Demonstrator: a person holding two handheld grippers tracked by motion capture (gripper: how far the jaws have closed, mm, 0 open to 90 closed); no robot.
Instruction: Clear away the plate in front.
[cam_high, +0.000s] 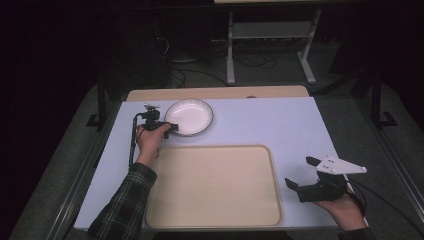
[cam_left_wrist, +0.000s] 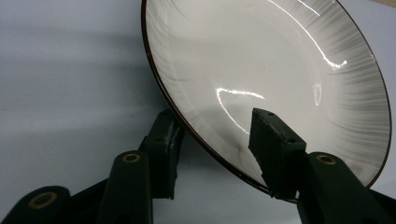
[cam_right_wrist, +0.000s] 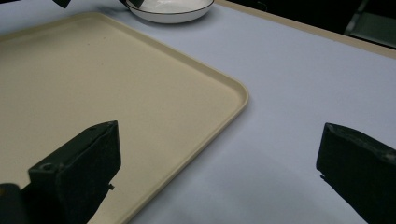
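A white plate (cam_high: 189, 116) with a thin dark rim lies on the pale table at the back left, just beyond a beige tray (cam_high: 215, 186). My left gripper (cam_high: 172, 129) is at the plate's near-left edge. In the left gripper view the plate (cam_left_wrist: 261, 60) has its rim between the jaws of that gripper (cam_left_wrist: 217, 114), one finger (cam_left_wrist: 163, 144) under the outer wall and one inside the bowl. My right gripper (cam_high: 300, 171) hovers open to the right of the tray. The right gripper view shows that gripper (cam_right_wrist: 217, 130) holding nothing, above the tray's corner (cam_right_wrist: 93, 79).
The table (cam_high: 280, 125) has a wooden strip along its back edge, with a metal stand (cam_high: 270, 35) and cables on the floor beyond. The plate (cam_right_wrist: 173, 11) appears at the top of the right gripper view. A plaid sleeve (cam_high: 125, 205) lies beside the tray's left side.
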